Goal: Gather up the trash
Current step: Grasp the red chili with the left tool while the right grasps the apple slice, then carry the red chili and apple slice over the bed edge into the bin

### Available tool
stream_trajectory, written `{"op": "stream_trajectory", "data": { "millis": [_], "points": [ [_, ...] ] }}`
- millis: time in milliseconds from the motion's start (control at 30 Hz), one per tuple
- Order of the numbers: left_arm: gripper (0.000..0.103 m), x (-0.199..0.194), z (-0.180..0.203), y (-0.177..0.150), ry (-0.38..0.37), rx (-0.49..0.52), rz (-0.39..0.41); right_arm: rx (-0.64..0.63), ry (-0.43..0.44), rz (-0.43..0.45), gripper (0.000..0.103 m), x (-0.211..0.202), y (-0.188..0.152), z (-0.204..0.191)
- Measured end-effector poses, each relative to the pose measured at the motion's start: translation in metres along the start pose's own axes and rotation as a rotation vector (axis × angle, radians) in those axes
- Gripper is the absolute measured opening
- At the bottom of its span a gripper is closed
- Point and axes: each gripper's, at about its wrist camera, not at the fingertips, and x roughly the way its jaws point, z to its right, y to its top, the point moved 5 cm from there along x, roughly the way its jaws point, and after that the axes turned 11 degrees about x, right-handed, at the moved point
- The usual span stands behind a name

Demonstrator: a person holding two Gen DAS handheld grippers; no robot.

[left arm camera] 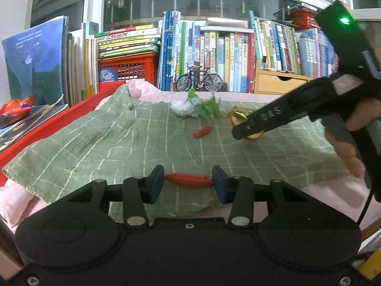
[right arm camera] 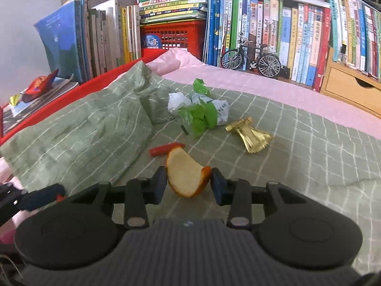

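My left gripper (left arm camera: 188, 181) is shut on a long red wrapper piece (left arm camera: 188, 180), its blue pads pressing on both ends just above the green checked cloth (left arm camera: 95, 143). My right gripper (right arm camera: 188, 181) is shut on a curled orange peel (right arm camera: 185, 178); in the left wrist view it reaches in from the right (left arm camera: 245, 131), held by a hand (left arm camera: 352, 138). On the cloth lie another small red piece (right arm camera: 166, 149), a crumpled white and green wrapper (right arm camera: 197, 112) and a gold foil wrapper (right arm camera: 250, 134).
A wall of upright books (right arm camera: 285, 28), a red crate (right arm camera: 176, 38), a model bicycle (right arm camera: 252, 58) and a wooden drawer box (right arm camera: 350, 88) stand behind. A red tray edge (left arm camera: 54, 124) runs along the left, beside a snack bag (left arm camera: 16, 109) on stacked books.
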Motion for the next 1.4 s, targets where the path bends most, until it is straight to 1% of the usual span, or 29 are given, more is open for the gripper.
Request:
{"op": "stream_trajectory", "data": {
  "millis": [233, 433, 633, 1000, 1400],
  "points": [
    [0.042, -0.017, 0.015, 0.002, -0.033, 0.013, 0.003, 0.03, 0.011, 0.003, 0.044, -0.042, -0.024, 0.015],
    [0.042, -0.027, 0.03, 0.0, -0.061, 0.041, -0.008, 0.034, -0.02, 0.01, 0.044, -0.07, -0.045, 0.029],
    [0.042, -0.029, 0.047, -0.006, -0.114, 0.056, -0.05, 0.065, -0.046, 0.017, 0.044, -0.087, -0.06, 0.044],
    [0.042, -0.052, 0.079, -0.011, -0.198, 0.103, -0.052, 0.115, -0.041, 0.027, 0.044, -0.121, -0.091, 0.055],
    [0.042, -0.092, 0.107, -0.028, -0.306, 0.136, -0.081, 0.177, -0.051, 0.021, 0.044, -0.165, -0.139, 0.06]
  ]
}}
